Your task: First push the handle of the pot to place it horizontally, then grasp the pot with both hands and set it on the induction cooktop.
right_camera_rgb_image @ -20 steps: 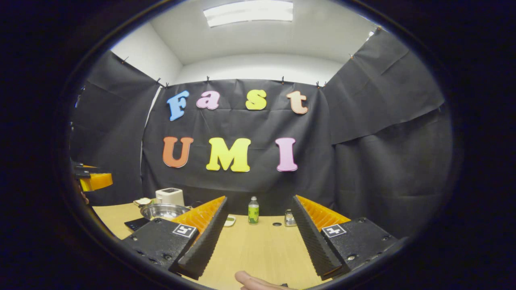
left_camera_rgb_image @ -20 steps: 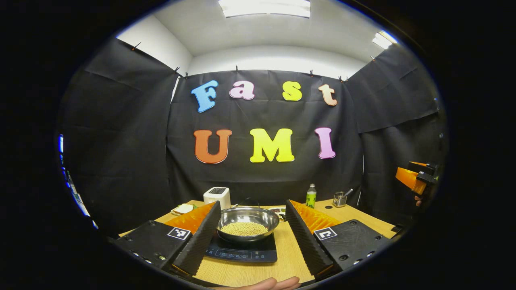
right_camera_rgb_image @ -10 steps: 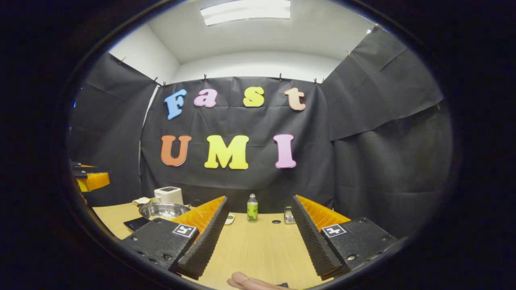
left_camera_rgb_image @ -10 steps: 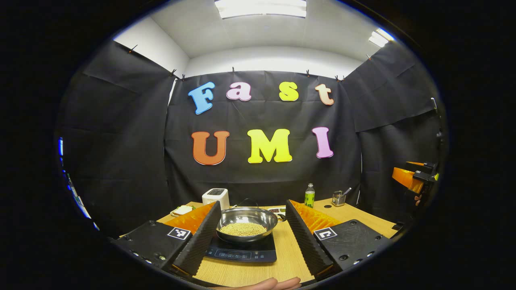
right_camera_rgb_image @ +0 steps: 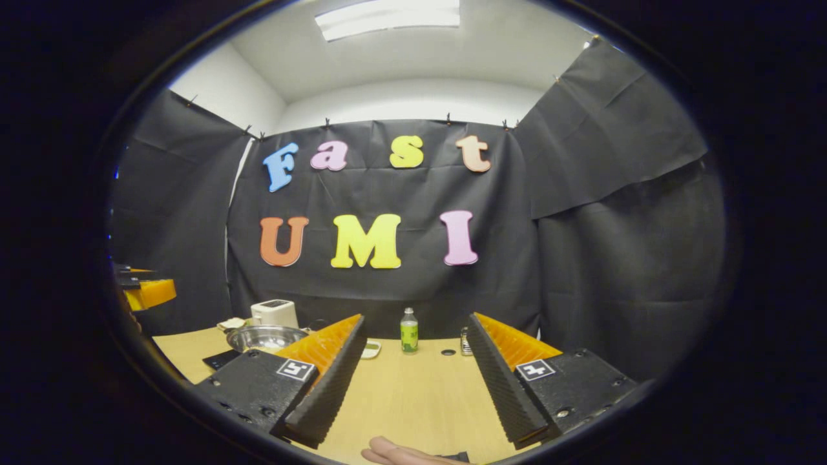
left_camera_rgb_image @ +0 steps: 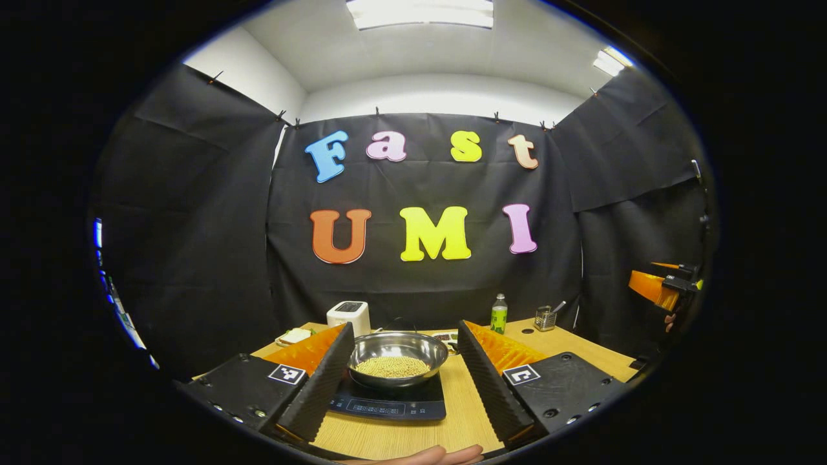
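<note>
Left gripper (left_camera_rgb_image: 402,387) hangs above the near table edge, fingers spread wide, nothing between them. Straight ahead along its fingers, framed by the gap, sits the pot (left_camera_rgb_image: 397,356): a shiny steel bowl-shaped pan with pale grains in the bottom. It rests on the induction cooktop (left_camera_rgb_image: 387,402), a dark flat slab with a control strip on its near edge, on the wooden table (left_camera_rgb_image: 465,413).

Right gripper (right_camera_rgb_image: 413,397) is likewise spread and empty, aimed at bare tabletop with a green bottle (right_camera_rgb_image: 408,338) well beyond. From the right gripper view the pot (right_camera_rgb_image: 266,337) lies far off to the left, partly behind that gripper's own finger. Left gripper is the nearer one, judging by how large the pot looks in each view.

Handle: a thin dark arc shows just behind the pot's far rim in the left gripper view, too small to tell whether it is the handle or a cable. Pot's long axis and pointing direction therefore cannot be read; the bowl itself looks round and upright.

Judgement: placement appears done; both grippers stand clear.

Toaster (left_camera_rgb_image: 348,316) at back left, utensil cup (left_camera_rgb_image: 544,318) back right.
</note>
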Available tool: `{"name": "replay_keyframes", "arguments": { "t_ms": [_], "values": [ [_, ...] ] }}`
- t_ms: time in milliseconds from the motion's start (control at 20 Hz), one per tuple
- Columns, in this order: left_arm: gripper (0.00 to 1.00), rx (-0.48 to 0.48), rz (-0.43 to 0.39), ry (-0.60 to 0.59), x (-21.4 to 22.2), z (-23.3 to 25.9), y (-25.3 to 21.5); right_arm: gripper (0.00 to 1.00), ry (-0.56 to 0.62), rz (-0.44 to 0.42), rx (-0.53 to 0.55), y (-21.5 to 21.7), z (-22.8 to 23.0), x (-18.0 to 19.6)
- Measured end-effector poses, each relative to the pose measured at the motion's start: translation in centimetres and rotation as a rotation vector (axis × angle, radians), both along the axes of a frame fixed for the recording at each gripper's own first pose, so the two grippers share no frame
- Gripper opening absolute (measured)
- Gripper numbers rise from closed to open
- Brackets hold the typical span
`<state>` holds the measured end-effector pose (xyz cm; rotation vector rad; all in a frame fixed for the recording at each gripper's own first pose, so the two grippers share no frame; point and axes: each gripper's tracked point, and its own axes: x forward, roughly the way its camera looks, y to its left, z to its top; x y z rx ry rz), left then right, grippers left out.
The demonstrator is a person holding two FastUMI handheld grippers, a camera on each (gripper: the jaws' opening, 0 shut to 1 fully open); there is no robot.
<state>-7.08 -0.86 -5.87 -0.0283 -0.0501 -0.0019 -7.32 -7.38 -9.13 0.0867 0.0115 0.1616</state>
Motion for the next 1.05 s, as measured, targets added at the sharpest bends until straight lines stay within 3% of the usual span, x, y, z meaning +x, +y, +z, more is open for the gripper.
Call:
{"name": "replay_keyframes", "arguments": {
  "t_ms": [1050],
  "values": [
    [0.95, 0.006, 0.004, 0.0, -0.13, -0.54, 0.03, 0.98, -0.009, -0.005, -0.001, -0.25, -0.07, 0.19]
  ]
}}
